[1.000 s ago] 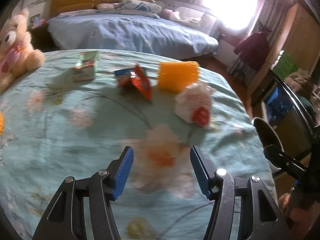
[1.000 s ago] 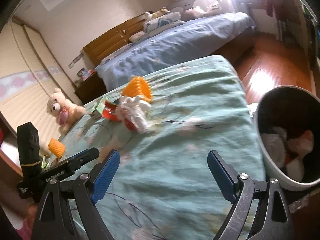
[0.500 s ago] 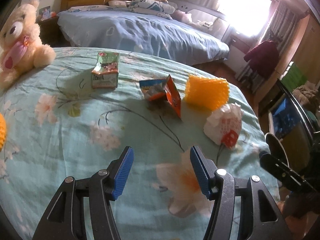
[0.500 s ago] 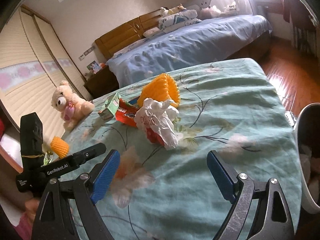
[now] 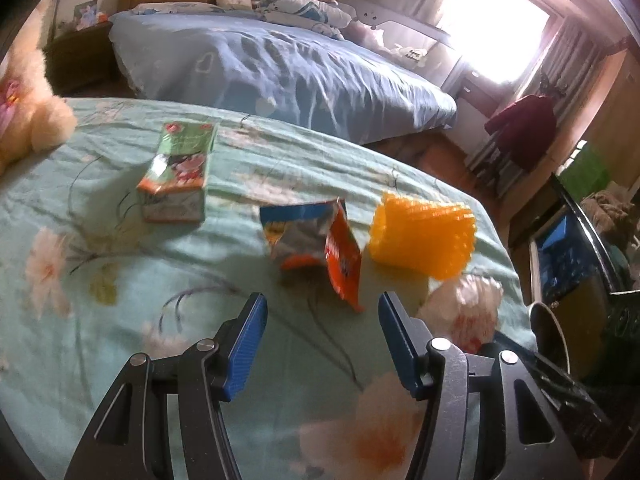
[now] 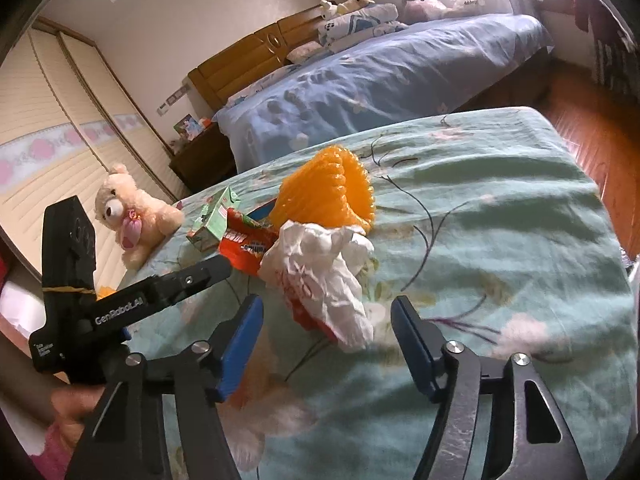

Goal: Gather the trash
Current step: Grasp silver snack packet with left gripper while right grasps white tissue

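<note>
Several pieces of trash lie on the green floral bedspread [image 5: 100, 320]: a green drink carton [image 5: 178, 174], a torn orange-and-blue snack wrapper [image 5: 316, 244], an orange foam net sleeve [image 5: 424, 240] and a crumpled white plastic bag [image 6: 324, 272]. My left gripper [image 5: 322, 338] is open and empty, just short of the wrapper. My right gripper [image 6: 326, 340] is open and empty, with the white bag between and just beyond its fingertips. The bag also shows blurred in the left wrist view [image 5: 460, 308].
A cream teddy bear [image 6: 128, 216] sits at the far left of the bedspread. A dark bin rim [image 5: 548, 336] stands past the bed's right edge. A blue bed [image 5: 280, 76] lies behind. The left gripper's body [image 6: 132, 300] shows in the right wrist view.
Both grippers have moved forward toward the trash, which now looks larger and nearer. The right gripper has swung left off the bin onto the white bag. Both stay open.
</note>
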`<control>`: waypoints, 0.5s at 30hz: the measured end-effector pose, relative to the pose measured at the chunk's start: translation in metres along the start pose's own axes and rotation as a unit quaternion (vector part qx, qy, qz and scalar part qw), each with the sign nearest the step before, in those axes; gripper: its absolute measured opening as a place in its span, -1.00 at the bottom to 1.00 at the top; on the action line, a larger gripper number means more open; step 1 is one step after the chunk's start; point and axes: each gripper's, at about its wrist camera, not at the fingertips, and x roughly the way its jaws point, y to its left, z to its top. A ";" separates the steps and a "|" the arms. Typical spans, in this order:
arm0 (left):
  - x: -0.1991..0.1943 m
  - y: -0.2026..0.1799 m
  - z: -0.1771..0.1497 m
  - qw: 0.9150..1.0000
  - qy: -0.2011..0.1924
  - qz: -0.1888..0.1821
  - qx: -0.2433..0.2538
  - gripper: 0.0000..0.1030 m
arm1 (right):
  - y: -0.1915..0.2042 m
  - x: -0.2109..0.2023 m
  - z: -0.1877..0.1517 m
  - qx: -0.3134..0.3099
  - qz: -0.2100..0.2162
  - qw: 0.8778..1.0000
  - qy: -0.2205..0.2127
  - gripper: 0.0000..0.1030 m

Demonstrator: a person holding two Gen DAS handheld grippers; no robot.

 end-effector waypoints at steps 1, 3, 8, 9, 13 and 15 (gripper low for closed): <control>0.003 0.000 0.002 1.000 -0.002 -0.001 0.001 0.08 | 0.000 0.003 0.002 0.001 0.004 1.000 0.003 0.13; 0.014 -0.001 0.005 1.000 -0.003 -0.001 0.002 0.00 | -0.001 0.008 0.003 0.002 0.008 1.000 0.009 -0.07; 0.034 0.001 0.008 1.000 0.009 0.001 -0.002 -0.82 | -0.003 0.012 0.000 0.013 0.025 0.999 0.016 -0.40; 0.034 0.001 0.008 1.000 0.006 -0.002 -0.003 -0.83 | -0.002 0.011 -0.002 0.013 0.026 0.999 0.015 -0.43; 0.024 -0.001 0.002 1.000 -0.007 0.001 0.005 -0.96 | 0.000 0.000 -0.011 0.008 0.028 0.999 0.014 -0.50; 0.016 -0.001 -0.005 1.000 -0.009 -0.002 0.004 -0.98 | -0.001 -0.005 -0.014 0.010 0.030 0.999 0.012 -0.52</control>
